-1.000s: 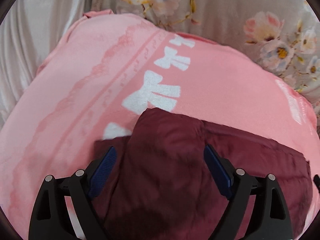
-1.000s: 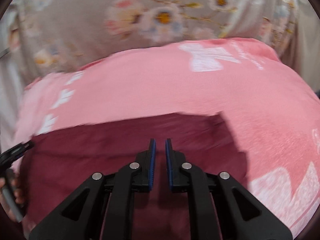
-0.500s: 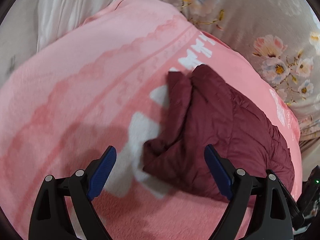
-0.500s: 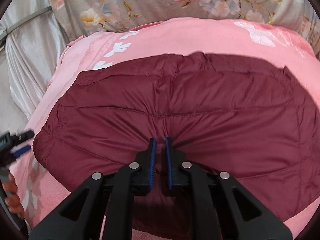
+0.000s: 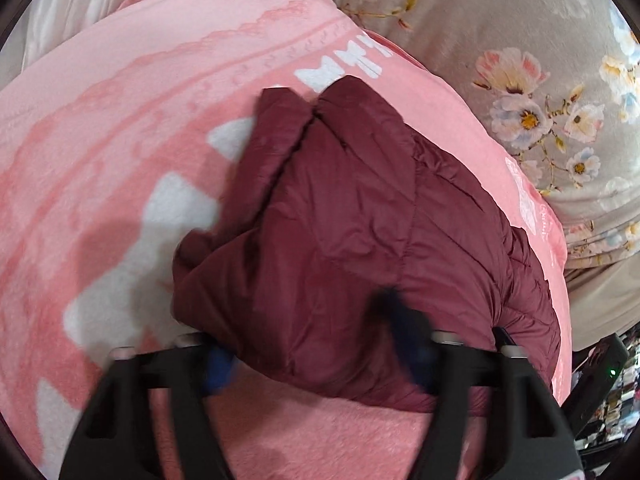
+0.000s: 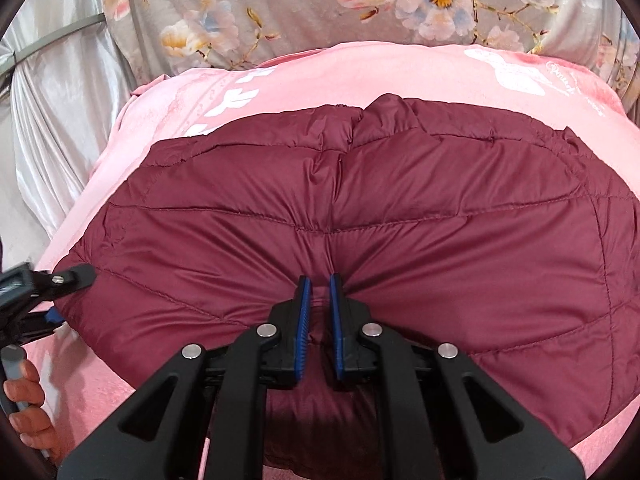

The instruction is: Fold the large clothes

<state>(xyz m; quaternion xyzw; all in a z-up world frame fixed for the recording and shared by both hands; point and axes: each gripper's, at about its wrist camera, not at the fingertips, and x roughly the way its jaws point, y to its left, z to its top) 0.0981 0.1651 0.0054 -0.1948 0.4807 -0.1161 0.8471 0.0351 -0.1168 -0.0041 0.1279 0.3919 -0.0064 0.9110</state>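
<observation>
The left gripper (image 5: 316, 344) has reached the maroon puffer jacket (image 5: 360, 216), fingers closing around its corner; the right gripper's (image 6: 319, 308) fingers stay clamped on its edge.

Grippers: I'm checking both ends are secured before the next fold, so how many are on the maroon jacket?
2. The right gripper is pinched shut on the maroon jacket at its near edge; the left gripper is closing around the jacket's left-hand corner, fabric between its jaws.
</observation>
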